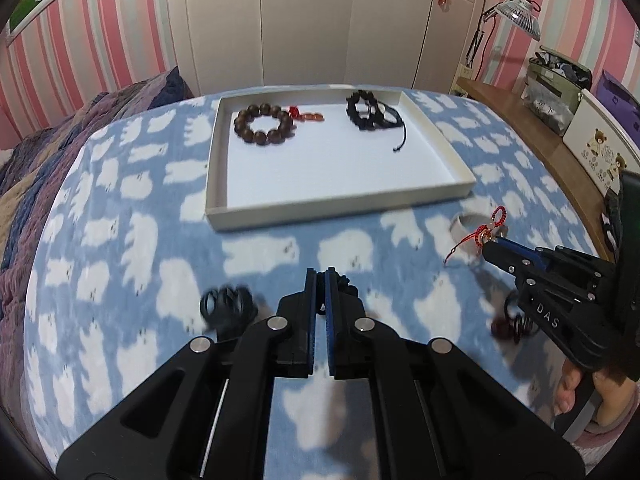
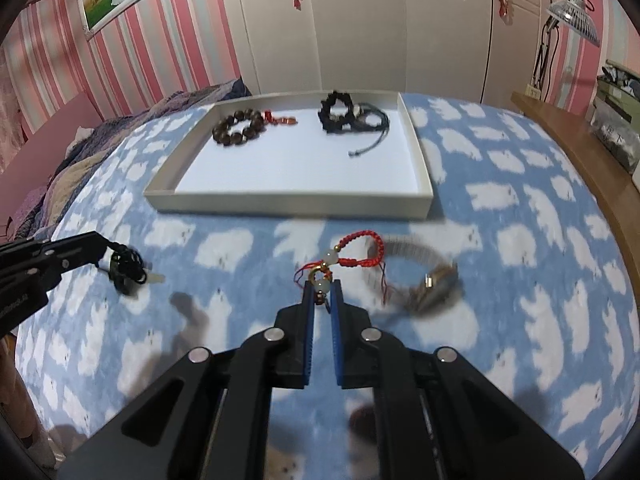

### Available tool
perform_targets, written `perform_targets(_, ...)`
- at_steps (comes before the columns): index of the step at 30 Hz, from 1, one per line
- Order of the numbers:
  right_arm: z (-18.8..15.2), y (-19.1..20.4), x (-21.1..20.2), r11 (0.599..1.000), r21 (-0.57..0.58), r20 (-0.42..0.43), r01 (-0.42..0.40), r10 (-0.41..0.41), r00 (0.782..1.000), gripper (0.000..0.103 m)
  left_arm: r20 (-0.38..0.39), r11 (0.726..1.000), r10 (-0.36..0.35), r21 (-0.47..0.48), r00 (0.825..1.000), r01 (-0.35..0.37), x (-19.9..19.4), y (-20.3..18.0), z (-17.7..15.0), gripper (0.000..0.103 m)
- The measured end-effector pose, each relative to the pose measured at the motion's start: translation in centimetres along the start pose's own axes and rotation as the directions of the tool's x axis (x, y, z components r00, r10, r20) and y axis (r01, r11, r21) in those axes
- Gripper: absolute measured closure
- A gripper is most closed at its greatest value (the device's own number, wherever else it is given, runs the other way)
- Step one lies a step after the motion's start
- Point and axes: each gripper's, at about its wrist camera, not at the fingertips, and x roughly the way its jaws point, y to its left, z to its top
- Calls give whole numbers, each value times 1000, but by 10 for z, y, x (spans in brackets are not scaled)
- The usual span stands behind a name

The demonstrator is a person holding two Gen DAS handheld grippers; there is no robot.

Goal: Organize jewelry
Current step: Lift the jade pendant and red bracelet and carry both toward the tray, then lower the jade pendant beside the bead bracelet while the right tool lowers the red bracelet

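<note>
A shallow white tray [image 1: 340, 212] [image 2: 288, 202] lies on the blue blanket. In it are a brown wooden-bead bracelet [image 1: 264, 124] [image 2: 238, 126], a small red charm [image 1: 306, 115] [image 2: 280, 119] and black cord bracelets [image 1: 372, 112] [image 2: 348, 116]. My left gripper [image 1: 322, 272] [image 2: 100, 246] is shut on a black cord bracelet [image 2: 126, 268], which dangles above the blanket. My right gripper [image 2: 322, 286] [image 1: 490, 246] is shut on a red cord bracelet [image 2: 360, 248] [image 1: 496, 220] with pale beads, lifted just in front of the tray.
A silver watch [image 2: 432, 280] lies on the blanket right of the red bracelet. Dark red beads and black coils [image 1: 516, 324] lie under the right gripper. A blurred black loop [image 1: 228, 304] shows left of my left fingers. A wooden ledge [image 1: 540, 132] borders the right.
</note>
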Motion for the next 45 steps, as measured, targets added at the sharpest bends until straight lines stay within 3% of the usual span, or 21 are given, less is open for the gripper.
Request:
perform_targets(8, 71, 2, 7, 1000, -11, 68, 7, -6, 998, 95, 6, 1000, -14, -15, 1000, 14, 23, 7, 64, 101)
perform_targets(13, 117, 0, 49, 1000, -11, 30, -7, 7, 1000, 95, -21, 999, -22, -32, 1000, 22, 57, 12, 108, 101)
perform_targets(21, 153, -12, 129, 998, -16, -68, 66, -67, 995, 95, -77, 999, 11, -32, 997, -13, 140, 14, 155, 101)
perform_targets(33, 165, -29, 189, 993, 6, -142, 121, -119, 983, 95, -122, 991, 134, -12, 983, -136, 201, 11, 170, 101)
perform_targets(38, 161, -30, 196, 993, 6, -154, 121, -119, 981, 95, -168, 990, 134, -18, 977, -139, 213, 16, 167, 101)
perform_targets(44, 163, -28, 192, 993, -10, -165, 115, -115, 980, 93, -163, 989, 139, -26, 977, -145, 206, 18, 167, 98)
perform_targets(45, 165, -29, 189, 994, -4, -163, 109, -108, 981, 87, -160, 989, 136, -29, 978, -143, 202, 18, 167, 96)
